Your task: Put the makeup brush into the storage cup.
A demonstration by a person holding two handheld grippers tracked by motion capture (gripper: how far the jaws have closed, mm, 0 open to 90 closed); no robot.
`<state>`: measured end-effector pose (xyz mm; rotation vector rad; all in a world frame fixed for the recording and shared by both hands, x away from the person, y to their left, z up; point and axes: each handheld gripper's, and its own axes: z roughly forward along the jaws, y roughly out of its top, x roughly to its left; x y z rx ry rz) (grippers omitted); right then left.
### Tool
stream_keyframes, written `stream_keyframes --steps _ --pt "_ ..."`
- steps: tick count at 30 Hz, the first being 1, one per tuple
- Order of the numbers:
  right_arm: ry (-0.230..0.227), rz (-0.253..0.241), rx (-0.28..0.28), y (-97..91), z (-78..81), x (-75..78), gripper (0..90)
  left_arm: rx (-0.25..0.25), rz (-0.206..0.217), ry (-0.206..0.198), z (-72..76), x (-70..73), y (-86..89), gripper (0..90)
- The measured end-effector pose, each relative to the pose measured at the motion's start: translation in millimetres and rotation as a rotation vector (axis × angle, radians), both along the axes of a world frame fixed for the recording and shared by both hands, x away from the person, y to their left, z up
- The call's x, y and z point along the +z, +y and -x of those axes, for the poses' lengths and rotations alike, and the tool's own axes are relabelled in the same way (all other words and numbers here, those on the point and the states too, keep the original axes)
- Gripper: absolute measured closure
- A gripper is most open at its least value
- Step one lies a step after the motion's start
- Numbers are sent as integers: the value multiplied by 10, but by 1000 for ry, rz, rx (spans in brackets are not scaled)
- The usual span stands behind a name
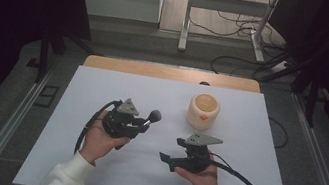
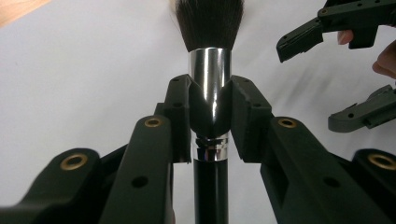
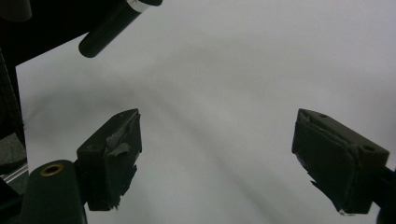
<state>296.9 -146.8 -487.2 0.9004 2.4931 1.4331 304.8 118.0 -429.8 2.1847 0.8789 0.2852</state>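
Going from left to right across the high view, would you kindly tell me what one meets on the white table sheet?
Left claw shut on the makeup brush → right claw, open with nothing between its jaws → cream cup, standing farther back on the white sheet.

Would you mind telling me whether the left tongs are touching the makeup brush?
Touching. The left gripper view shows the left tongs closed on the makeup brush, both pads pressed against its shiny metal ferrule with no gap on either side.
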Motion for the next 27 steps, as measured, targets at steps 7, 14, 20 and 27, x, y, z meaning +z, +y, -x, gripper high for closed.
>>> stream_keyframes --steps 7,14,20,27 --pt "-3 5 17 78 1 -7 168 -8 7 -3 -7 1 -56 709" --pt "-4 3 22 116 -4 -5 169 -10 9 0 -12 -13 -75 709" --pt "-14 14 38 191 4 -3 167 -14 13 -6 -9 -12 -87 709" --pt "-9 1 35 216 -2 2 169 -23 13 -11 0 -10 -118 709"
